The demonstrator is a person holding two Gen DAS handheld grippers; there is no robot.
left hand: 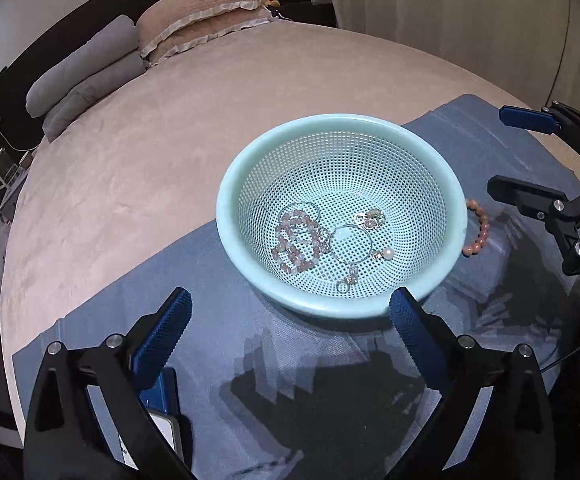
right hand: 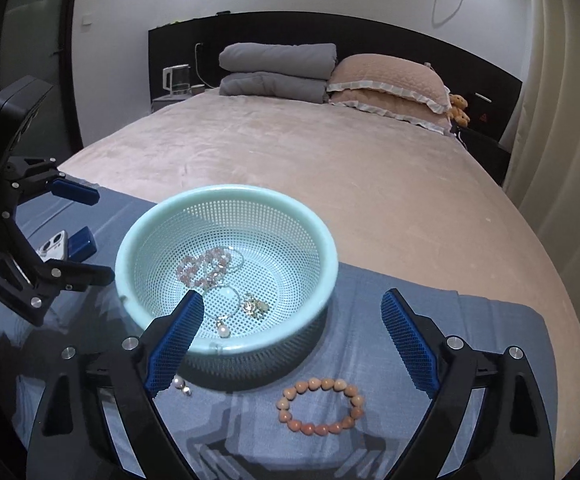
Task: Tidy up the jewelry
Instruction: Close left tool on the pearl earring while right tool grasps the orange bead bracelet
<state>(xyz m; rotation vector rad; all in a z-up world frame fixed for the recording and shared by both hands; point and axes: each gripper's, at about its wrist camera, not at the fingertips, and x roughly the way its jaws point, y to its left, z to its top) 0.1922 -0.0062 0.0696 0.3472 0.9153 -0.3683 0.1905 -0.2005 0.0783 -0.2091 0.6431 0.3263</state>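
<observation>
Nearest in the right wrist view: right gripper point(right hand: 290, 332), blue-padded fingers point(right hand: 408, 344) spread wide, nothing between them but cloth. Directly under that gap, an orange bead bracelet point(right hand: 321, 406), a closed loop flat on the blue cloth point(right hand: 470, 420), just beside the near wall of the basket. Left of it, half tucked behind the left finger, a small pearl earring point(right hand: 181, 385) on the cloth, right by the basket's foot.

Over to the left wrist view: left gripper point(left hand: 290, 316), spread wide too, empty, hovering at the near rim of the basket, right fingertip overlapping that rim. Beneath the left finger, a phone point(left hand: 166, 426) and a small blue box point(left hand: 168, 390) on the cloth.

Next out, the pale green mesh basket point(left hand: 442, 184), upright on the cloth. Inside on its floor: a pink bead bracelet point(left hand: 296, 246) bunched at the left, a thin silver bangle point(left hand: 350, 244) in the middle, a pearl drop earring point(left hand: 386, 254) touching the bangle's right edge, a small silver piece point(left hand: 372, 218) farther back, another silver charm point(left hand: 348, 280) at the near side. Finer detail on those too small to tell.

Beyond the cloth, the pink bedspread point(right hand: 330, 152). At the far end, folded grey quilts point(right hand: 278, 68), a pink ruffled pillow point(right hand: 390, 84), a small teddy bear point(right hand: 460, 108) beside it, dark headboard point(right hand: 370, 32) behind.
</observation>
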